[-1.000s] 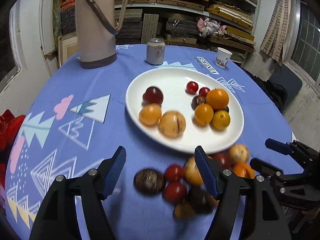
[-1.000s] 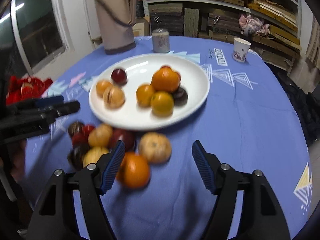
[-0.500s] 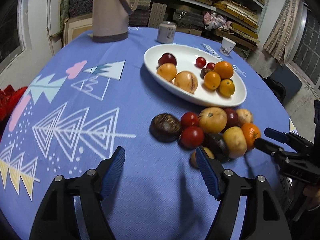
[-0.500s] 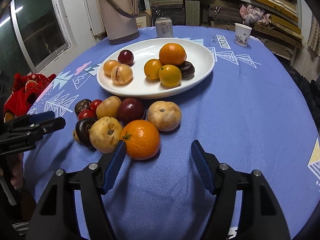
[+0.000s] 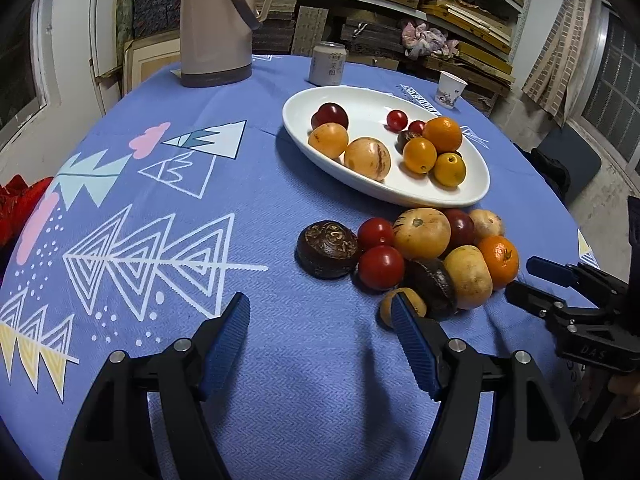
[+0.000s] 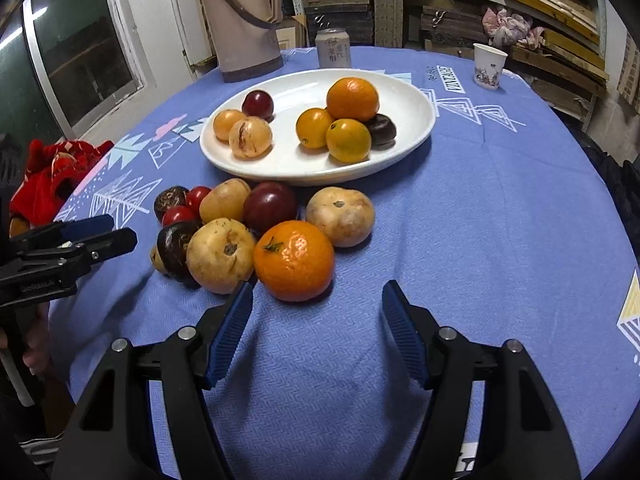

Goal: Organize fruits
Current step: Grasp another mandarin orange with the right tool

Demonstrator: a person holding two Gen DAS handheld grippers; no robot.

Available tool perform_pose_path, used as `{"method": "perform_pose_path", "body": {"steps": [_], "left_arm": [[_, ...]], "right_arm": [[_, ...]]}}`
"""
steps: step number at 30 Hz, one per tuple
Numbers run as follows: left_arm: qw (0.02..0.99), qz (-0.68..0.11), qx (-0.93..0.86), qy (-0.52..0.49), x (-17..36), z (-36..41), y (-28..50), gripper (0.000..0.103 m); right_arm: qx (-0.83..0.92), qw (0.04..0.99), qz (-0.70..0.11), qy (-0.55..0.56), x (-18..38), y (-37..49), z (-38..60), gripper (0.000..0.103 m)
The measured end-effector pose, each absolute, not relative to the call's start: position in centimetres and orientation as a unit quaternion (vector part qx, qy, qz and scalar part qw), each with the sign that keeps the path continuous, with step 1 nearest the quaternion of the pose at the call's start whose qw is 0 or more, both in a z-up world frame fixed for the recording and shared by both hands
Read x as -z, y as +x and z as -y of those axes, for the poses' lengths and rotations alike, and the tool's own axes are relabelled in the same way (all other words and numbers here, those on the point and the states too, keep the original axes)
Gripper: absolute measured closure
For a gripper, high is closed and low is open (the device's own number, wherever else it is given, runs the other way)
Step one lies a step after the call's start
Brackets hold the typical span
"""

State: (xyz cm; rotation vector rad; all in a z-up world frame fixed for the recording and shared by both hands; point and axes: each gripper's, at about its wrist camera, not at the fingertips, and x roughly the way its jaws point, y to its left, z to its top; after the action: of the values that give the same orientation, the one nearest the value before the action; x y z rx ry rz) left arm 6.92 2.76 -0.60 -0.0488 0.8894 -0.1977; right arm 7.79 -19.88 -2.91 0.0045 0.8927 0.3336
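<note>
Loose fruit pile [image 6: 256,232] on blue table [image 6: 500,220], just near of white plate [image 6: 416,136] already holding sorted fruit. Right hand-held gripper [image 6: 316,332] jaws apart, empty, orange [image 6: 294,260] straight ahead; left hand-held gripper [image 5: 320,340] apart, empty. Advice: straddle orange squarely, close gently, lift clear without nudging neighbours. Tablecloth print by paper cup [image 6: 489,66] illegible; can [image 6: 333,48] text unreadable.

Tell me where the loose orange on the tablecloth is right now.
In the right wrist view the orange sits on the blue tablecloth just ahead of the open right gripper, at the pile's near edge, touching a tan fruit to its left.
</note>
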Motion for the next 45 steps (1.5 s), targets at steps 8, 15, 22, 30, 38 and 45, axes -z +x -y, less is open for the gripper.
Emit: {"method": "perform_pose_path", "body": {"steps": [8,15,22,30,38,45], "left_arm": [[0.895,-0.434,0.098,-0.018,0.7,-2.7,7.0,0.029],[0.893,-0.438,0.096,-0.018,0.9,-2.8,7.0,0.029],[0.894,-0.44,0.081,-0.005,1.1,-3.0,7.0,0.029],[0.895,-0.44,0.075,0.02,1.5,-2.7,7.2,0.029],[0.89,-0.448,0.078,0.03,2.0,-2.3,7.6,0.029],[0.892,-0.439,0.112,0.006,0.9,-1.8,6.1,0.029]], "right_arm": [[-0.147,0.885,-0.441,-0.033,3.5,9.6,18.1,0.037],[-0.144,0.884,-0.444,-0.029,3.8,10.9,17.9,0.037],[-0.176,0.883,-0.436,0.004,3.6,10.0,18.5,0.058],[-0.185,0.884,-0.427,0.049,3.0,6.4,21.8,0.058],[-0.192,0.88,-0.432,0.052,3.7,4.5,22.4,0.058],[-0.191,0.88,-0.431,0.053,4.6,4.2,21.7,0.057]]}}
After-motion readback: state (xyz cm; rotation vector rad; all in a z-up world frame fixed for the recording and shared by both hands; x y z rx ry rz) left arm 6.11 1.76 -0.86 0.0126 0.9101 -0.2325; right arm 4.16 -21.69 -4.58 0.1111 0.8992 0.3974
